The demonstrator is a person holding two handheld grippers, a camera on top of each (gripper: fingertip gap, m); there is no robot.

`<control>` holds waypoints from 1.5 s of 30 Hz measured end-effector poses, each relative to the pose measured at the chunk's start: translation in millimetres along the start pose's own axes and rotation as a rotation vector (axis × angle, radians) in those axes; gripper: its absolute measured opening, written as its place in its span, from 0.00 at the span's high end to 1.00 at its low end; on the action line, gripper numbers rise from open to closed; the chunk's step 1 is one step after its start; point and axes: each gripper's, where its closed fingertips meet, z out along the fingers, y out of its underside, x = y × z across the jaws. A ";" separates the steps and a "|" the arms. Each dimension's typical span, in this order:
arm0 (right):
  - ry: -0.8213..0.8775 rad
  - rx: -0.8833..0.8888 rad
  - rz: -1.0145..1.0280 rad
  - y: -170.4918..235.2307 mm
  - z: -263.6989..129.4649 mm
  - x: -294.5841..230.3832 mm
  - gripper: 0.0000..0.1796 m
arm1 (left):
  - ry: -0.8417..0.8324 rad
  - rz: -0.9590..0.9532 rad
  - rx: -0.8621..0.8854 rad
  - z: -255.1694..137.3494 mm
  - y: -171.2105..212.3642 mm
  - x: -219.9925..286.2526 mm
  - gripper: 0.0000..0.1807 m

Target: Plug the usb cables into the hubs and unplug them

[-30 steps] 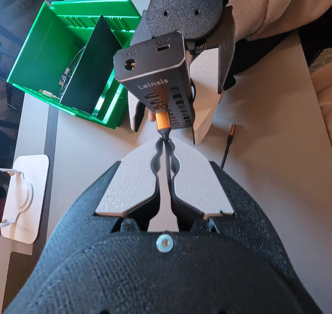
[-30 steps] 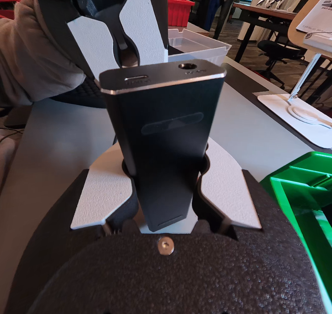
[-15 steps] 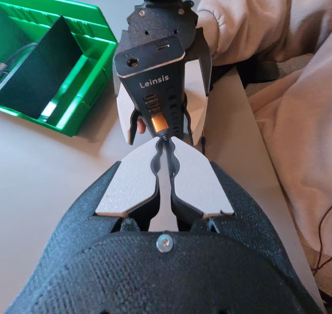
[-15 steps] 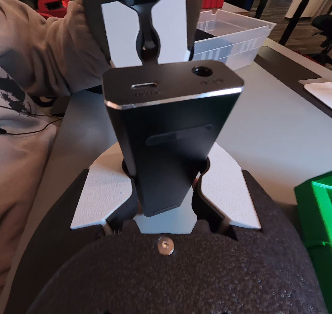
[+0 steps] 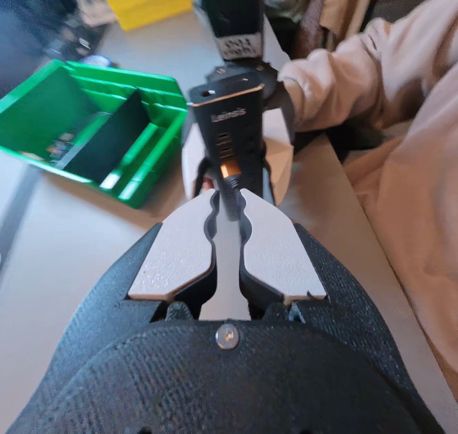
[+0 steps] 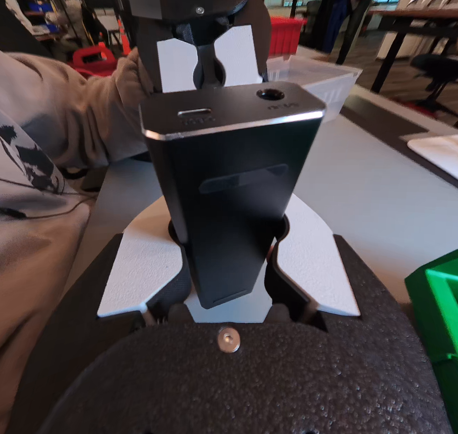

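The right gripper (image 6: 229, 233) is clamping the black hub (image 6: 233, 174) upright above the table (image 6: 359, 186) — the left gripper (image 5: 229, 194), fingers slightly parted, is loosely flanking the orange-plugged cable (image 5: 230, 174) seated in it

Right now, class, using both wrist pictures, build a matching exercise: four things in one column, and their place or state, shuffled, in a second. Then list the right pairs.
Things:
1. hub
2. orange plug
3. green bin
4. left tool

Place or state:
A. seated in a port on the hub
B. on the table, black divider inside
C. clamped upright in the right tool
D. fingers parted around the black cable

Pairs: 1-C, 2-A, 3-B, 4-D
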 end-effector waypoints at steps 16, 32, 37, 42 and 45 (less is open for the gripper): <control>0.014 0.181 0.055 -32.5 -40.4 13.8 0.58 | -0.396 -0.436 -0.786 -215.3 259.0 -85.2 0.86; 0.035 0.191 0.073 -31.0 -45.2 18.7 0.58 | -0.385 -0.511 -0.799 -230.6 238.3 -71.3 0.98; 0.041 0.221 0.067 -38.6 -53.3 21.8 0.58 | -0.347 -0.615 -0.407 -213.8 109.8 -27.7 0.98; 0.047 0.272 0.044 -52.2 -64.8 18.5 0.58 | -0.221 -0.657 -0.210 -135.6 65.2 9.7 0.98; 0.058 0.305 0.058 -56.6 -72.9 21.4 0.58 | -0.147 -0.729 -0.131 -81.0 76.2 0.1 0.98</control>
